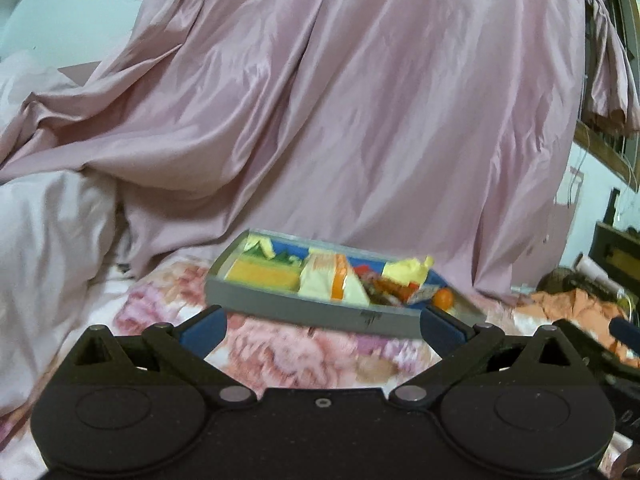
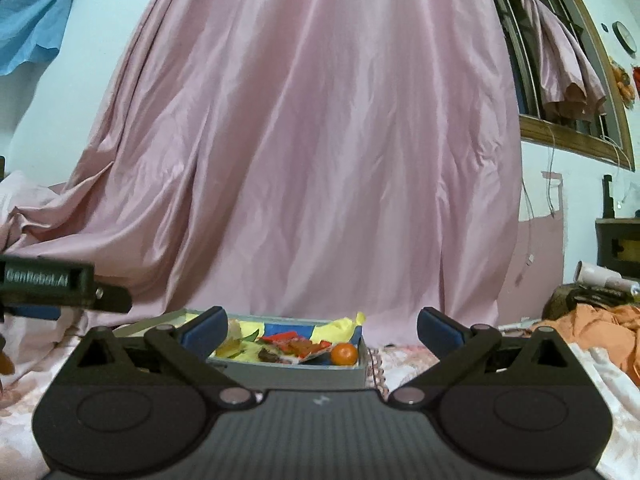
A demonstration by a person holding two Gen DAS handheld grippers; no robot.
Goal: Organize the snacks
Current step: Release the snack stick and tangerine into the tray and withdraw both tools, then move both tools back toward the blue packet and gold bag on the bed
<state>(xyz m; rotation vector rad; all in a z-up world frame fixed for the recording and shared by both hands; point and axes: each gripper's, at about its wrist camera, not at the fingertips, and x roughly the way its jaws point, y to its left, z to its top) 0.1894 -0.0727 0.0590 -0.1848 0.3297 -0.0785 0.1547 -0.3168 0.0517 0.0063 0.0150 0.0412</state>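
The right claw (image 2: 322, 330) is spread wide, holding nothing. Ahead of it a grey tray (image 2: 296, 376) rests on the floral bed (image 2: 404, 364). The tray holds red snack packets (image 2: 296, 346), yellow wrappers (image 2: 336, 328) and an orange (image 2: 344, 354) in its right corner. The left claw's body (image 2: 52, 284) enters at left. A pink curtain (image 2: 304, 140) hangs behind.

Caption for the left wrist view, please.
Open left hand-held gripper facing a grey tray of snacks on a floral bedspread.

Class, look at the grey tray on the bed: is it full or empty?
Nearly full. The tray holds yellow packets, a cream packet, red wrappers and an orange ball, with little blue floor showing.
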